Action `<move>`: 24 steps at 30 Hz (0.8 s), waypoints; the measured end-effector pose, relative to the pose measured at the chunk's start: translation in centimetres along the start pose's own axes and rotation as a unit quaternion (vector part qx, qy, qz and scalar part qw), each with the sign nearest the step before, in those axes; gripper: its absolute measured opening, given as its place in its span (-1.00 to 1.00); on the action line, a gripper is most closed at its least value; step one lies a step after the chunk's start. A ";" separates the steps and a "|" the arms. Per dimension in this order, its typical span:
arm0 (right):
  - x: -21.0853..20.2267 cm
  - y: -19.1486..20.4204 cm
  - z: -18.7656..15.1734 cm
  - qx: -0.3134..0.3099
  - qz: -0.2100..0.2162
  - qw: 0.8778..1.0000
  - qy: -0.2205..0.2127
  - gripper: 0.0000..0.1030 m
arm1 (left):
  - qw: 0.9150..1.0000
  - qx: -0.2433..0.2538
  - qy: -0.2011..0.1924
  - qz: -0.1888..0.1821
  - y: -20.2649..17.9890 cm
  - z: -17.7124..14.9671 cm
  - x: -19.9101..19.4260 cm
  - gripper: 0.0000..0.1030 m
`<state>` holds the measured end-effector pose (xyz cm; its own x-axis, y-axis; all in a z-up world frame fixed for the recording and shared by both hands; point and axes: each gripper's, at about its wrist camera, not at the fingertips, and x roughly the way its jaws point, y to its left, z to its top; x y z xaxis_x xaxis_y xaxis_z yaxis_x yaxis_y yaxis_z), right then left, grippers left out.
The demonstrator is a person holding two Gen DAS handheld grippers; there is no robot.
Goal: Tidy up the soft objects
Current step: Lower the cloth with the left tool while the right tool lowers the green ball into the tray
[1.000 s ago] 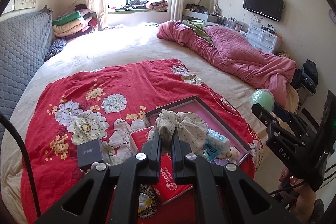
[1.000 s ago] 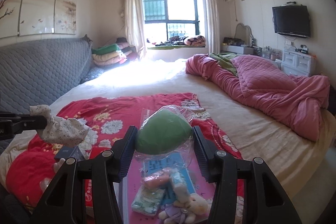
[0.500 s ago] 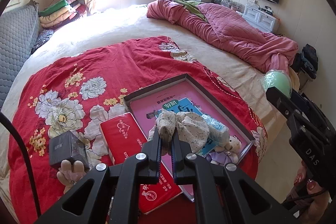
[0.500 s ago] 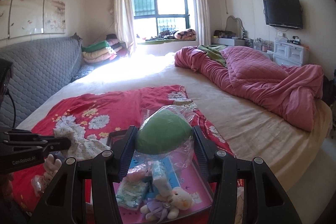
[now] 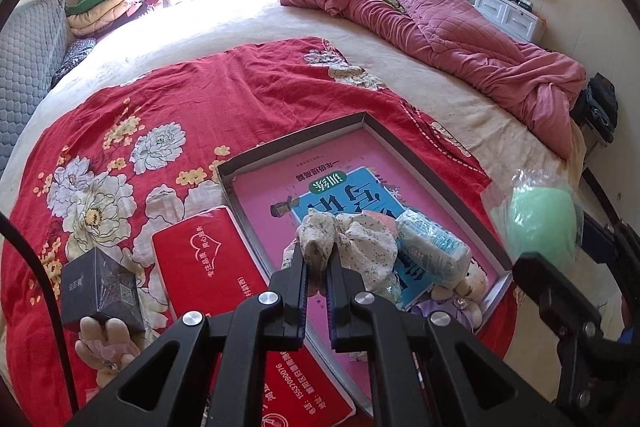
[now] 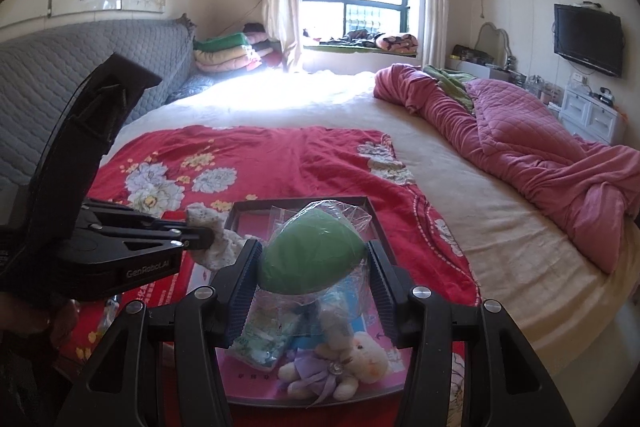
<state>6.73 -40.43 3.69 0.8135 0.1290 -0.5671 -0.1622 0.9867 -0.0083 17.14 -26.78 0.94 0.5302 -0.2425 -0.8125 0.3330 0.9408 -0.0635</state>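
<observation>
Left claw (image 5: 316, 259), clamped on the cloth (image 5: 348, 243), has dropped over the tray (image 5: 296, 143); right claw (image 6: 312, 267), gripping the sponge (image 6: 312, 259), follows beside it. Release looks next.

My left gripper (image 5: 317, 269) pitched steeply down, jaws pinched tight on fabric; my right gripper (image 6: 314, 277) tilted shallower, jaws mid-width, clamped.

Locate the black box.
Left wrist view, lower left: the black box sits on the red floral blanket, beside the red tissue pack, with a plush toy below.
</observation>
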 end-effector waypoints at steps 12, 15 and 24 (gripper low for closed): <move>2.8 0.6 -2.4 -0.020 0.038 0.997 0.071 0.06 | 1.000 0.007 0.021 0.000 -0.1 0.4 3.1 -0.85; 3.6 0.7 -2.9 -0.022 0.041 0.995 0.086 0.06 | 1.000 0.007 0.025 -0.005 -0.2 0.4 3.4 -0.85; 5.8 1.2 -4.1 -0.022 0.054 0.992 0.116 0.06 | 0.999 0.013 0.031 -0.007 -0.2 0.1 3.9 -0.85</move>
<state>8.92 -38.95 -2.99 0.6407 0.2021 -0.7407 -0.2688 0.9627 0.0301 19.21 -27.89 -2.21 0.4754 -0.2400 -0.8464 0.3617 0.9303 -0.0607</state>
